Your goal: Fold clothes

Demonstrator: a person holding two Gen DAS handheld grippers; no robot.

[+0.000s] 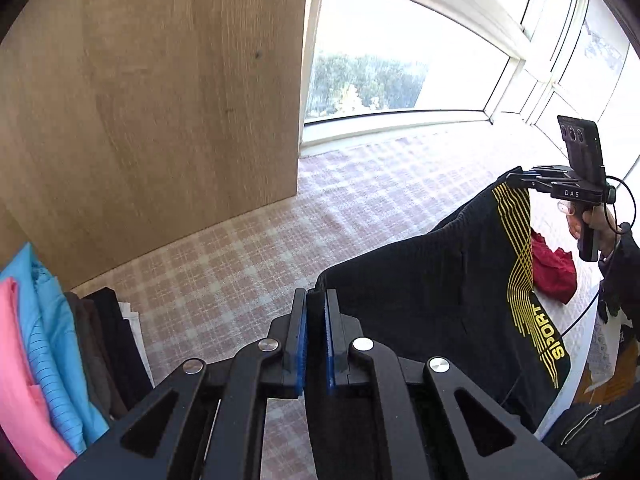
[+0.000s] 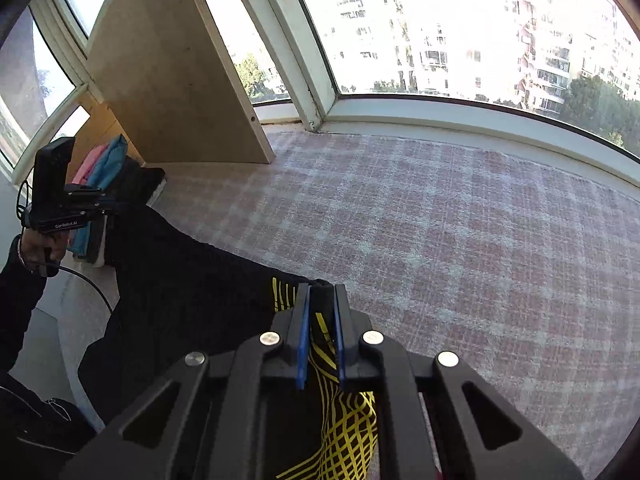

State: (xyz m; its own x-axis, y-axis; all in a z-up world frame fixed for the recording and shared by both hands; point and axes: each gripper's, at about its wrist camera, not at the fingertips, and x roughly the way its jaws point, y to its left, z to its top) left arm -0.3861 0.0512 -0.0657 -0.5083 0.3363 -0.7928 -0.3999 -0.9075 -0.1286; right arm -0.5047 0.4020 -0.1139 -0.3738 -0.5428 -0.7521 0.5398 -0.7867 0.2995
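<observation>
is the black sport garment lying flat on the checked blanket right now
No, the black garment hangs in the air, pinched between the left gripper and the right gripper above the checked blanket.

A: How far down does that black garment [image 1: 432, 300] go? From the left gripper's camera, the gripper body covers its lower part, and the frame edge cuts the rest.

B: Same from the right side. The yellow-lined part [image 2: 340, 412] disappears under the frame's bottom edge.

A: And the red cloth [image 1: 554, 270]?

B: Half behind the black fabric; I cannot tell what it is.

A: The folded stack [image 1: 52, 352]?

B: Cut off at the left edge and partly behind the gripper.
</observation>
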